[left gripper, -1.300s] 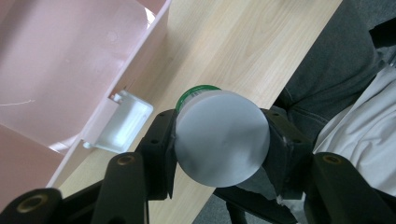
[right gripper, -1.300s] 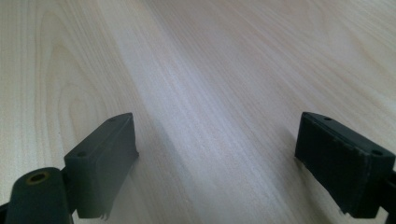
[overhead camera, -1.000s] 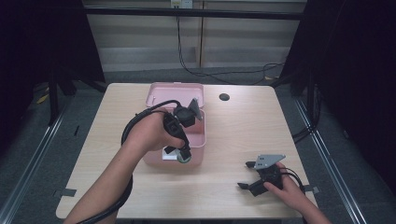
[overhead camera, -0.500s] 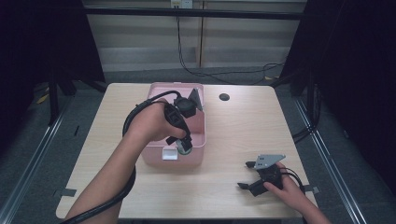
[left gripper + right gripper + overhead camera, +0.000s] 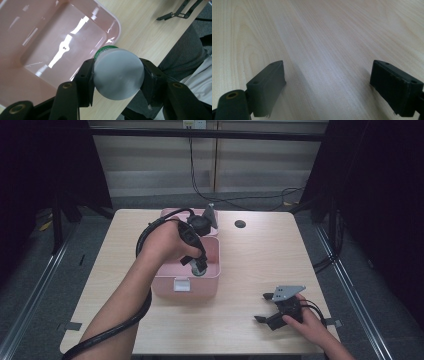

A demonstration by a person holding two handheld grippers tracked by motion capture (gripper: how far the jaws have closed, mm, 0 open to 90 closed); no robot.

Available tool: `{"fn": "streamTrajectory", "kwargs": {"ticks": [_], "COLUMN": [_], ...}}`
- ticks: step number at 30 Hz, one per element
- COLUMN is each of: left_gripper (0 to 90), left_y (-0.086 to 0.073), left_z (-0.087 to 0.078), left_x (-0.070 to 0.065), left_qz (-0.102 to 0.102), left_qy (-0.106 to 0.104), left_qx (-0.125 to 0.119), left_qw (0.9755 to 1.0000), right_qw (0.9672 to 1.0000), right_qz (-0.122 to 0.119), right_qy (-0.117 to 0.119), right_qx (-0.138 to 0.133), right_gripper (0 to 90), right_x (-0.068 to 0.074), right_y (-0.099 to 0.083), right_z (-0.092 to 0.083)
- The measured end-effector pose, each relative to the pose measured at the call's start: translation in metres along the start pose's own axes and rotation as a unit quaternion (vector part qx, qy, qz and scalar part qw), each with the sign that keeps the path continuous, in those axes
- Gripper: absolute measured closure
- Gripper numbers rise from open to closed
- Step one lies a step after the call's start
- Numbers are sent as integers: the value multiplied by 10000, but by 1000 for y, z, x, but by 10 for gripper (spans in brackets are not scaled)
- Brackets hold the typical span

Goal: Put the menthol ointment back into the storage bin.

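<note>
A pink plastic bin (image 5: 212,279) stands on the wooden table (image 5: 250,260), left of the middle. My left gripper (image 5: 199,268) points down over the bin's near right part and is shut on a small round container (image 5: 198,270). In the left gripper view the container (image 5: 117,73) shows a flat grey end and a green rim, pinched between the two black jaws of my left gripper (image 5: 117,77), with the bare bin floor (image 5: 50,37) beneath. My right gripper (image 5: 261,307) rests on the table at the near right, open, nothing between its fingers (image 5: 268,82).
A white latch (image 5: 181,284) sits on the bin's near wall. A small dark round hole (image 5: 240,224) marks the table's far side. The left gripper's thick cable (image 5: 145,237) loops over the forearm. Bare tabletop lies between the bin and my right gripper (image 5: 180,12).
My left gripper has carried the container from the bin's near wall toward the far side, a little higher, over the bin's inside. The right gripper has stayed put.
</note>
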State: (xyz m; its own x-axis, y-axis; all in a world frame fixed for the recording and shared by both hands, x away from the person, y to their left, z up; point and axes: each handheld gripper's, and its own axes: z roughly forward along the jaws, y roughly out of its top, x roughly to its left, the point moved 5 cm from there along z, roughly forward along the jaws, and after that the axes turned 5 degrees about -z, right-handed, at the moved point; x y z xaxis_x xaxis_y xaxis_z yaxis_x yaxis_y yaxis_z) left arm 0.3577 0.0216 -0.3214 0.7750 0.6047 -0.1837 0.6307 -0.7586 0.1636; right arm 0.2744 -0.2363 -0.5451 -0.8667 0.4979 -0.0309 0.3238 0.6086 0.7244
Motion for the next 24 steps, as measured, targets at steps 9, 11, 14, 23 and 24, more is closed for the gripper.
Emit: {"fn": "streamTrajectory", "kwargs": {"ticks": [9,11,14,23,24], "left_gripper": [501,501,501,501,501], "left_y": [9,11,14,17,18], "left_z": [4,5,7,13,13], "left_x": [4,6,9,21,23], "left_qz": [-53,-90,-150,-337,-340], "left_qy": [23,20,15,-19,-10], "left_qx": [-13,-29,-38,-55,-62], "left_qw": [10000,10000,9999,9994,9994], "right_qw": [10000,10000,10000,10000,10000], "right_qz": [0,4,-1,6,2], "right_qy": [1,3,-5,2,1], "right_qx": [0,1,4,0,0], "right_gripper": [121,121,122,121,121], "right_x": [0,0,0,0,0], "right_y": [0,0,0,0,0], "right_z": [0,0,0,0,0]}}
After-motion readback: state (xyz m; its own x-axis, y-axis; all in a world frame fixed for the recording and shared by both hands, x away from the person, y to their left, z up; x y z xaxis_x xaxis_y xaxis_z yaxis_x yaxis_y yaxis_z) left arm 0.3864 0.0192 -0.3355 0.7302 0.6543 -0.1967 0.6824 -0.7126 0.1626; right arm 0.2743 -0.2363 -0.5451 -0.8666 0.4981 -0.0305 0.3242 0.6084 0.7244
